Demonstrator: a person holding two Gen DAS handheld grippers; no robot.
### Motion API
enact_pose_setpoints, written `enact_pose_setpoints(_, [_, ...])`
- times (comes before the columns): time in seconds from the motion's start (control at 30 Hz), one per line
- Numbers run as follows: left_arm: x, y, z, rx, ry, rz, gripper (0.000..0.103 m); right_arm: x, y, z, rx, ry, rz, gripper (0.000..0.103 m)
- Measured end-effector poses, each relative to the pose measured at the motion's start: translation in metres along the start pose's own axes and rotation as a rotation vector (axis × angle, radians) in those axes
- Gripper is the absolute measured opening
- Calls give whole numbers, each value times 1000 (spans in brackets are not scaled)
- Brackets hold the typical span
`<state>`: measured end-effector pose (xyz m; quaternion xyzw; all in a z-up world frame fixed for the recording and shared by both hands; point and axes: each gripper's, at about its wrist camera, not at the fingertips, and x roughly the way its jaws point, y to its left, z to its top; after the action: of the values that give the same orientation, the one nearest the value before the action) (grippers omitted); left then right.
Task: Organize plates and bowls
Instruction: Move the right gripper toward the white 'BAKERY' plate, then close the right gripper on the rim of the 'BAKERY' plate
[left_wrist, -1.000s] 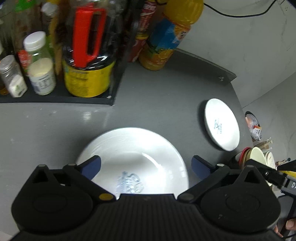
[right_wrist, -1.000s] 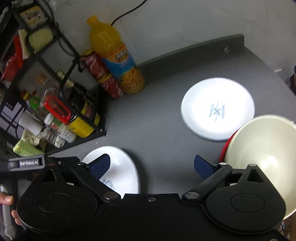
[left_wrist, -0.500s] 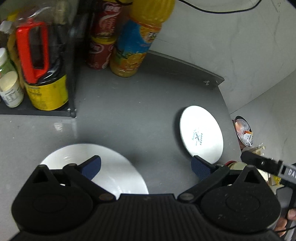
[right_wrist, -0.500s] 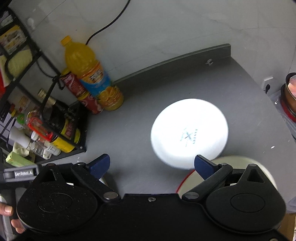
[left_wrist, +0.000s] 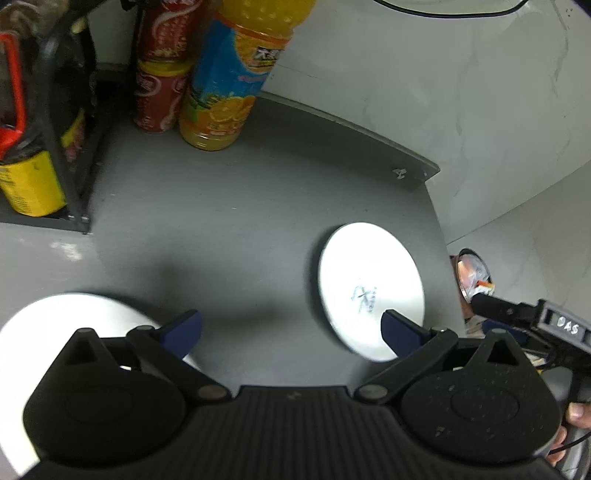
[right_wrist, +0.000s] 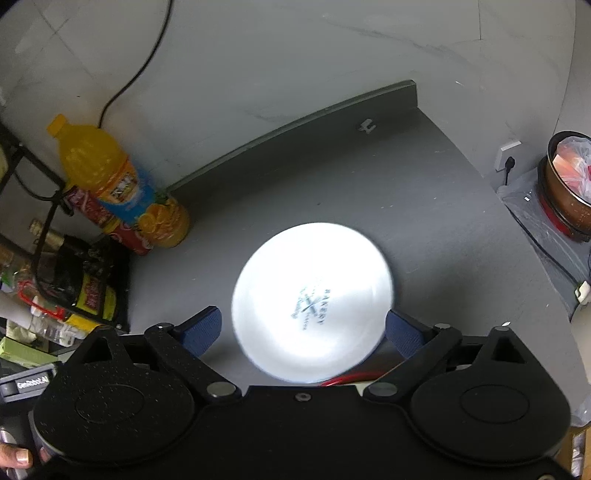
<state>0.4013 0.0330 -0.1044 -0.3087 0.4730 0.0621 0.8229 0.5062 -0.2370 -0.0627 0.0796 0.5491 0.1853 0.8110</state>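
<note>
A white plate with a blue mark (left_wrist: 369, 291) lies on the grey counter (left_wrist: 229, 221), to the right in the left wrist view and centred in the right wrist view (right_wrist: 314, 302). A second white dish (left_wrist: 70, 317) lies at the lower left, partly under my left gripper. My left gripper (left_wrist: 291, 326) is open and empty above the counter between the two dishes. My right gripper (right_wrist: 304, 326) is open and empty, with the plate showing between its fingers. A thin red rim (right_wrist: 343, 378) shows just under the plate's near edge; the bowl it belongs to is hidden.
An orange juice bottle (left_wrist: 232, 74) and red cans (left_wrist: 159, 92) stand at the back of the counter. A black rack (left_wrist: 70, 122) with bottles stands at the left. A pot with a plastic bag (right_wrist: 569, 184) sits off the right edge. The wall rises behind.
Both grippers swung right and pulled back. The left dish slid to the lower left of its view. The plate came to the centre of the right view, and the cream bowl dropped out of sight.
</note>
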Motion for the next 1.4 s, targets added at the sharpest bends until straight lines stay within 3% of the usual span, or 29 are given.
enact_pose_setpoints(0.3, [45,-16,0,-83,7,-8,98,32,-35,18,52,82,32,67])
enact_pose_setpoints(0.5, [79,-13,-2,-171,44,0,76,55,-48,26,43,145,43,48])
enact_pose_setpoints(0.57, [87,-11,-2,-194,51,3,65,62,-54,28,70,163,58,48])
enact_pose_setpoints(0.73, [102,-10,-2,-220,61,3,53,81,-67,31,81,206,37,37])
enact_pose_setpoints(0.87, [112,-11,-2,-241,72,-2,40,93,-70,32,18,222,15,33])
enact_pose_setpoints(0.97, [115,-10,-2,-262,60,11,31,99,-72,31,-16,229,47,32])
enact_pose_setpoints(1.4, [130,-3,-7,-304,81,-21,14,122,-78,31,-56,272,38,27])
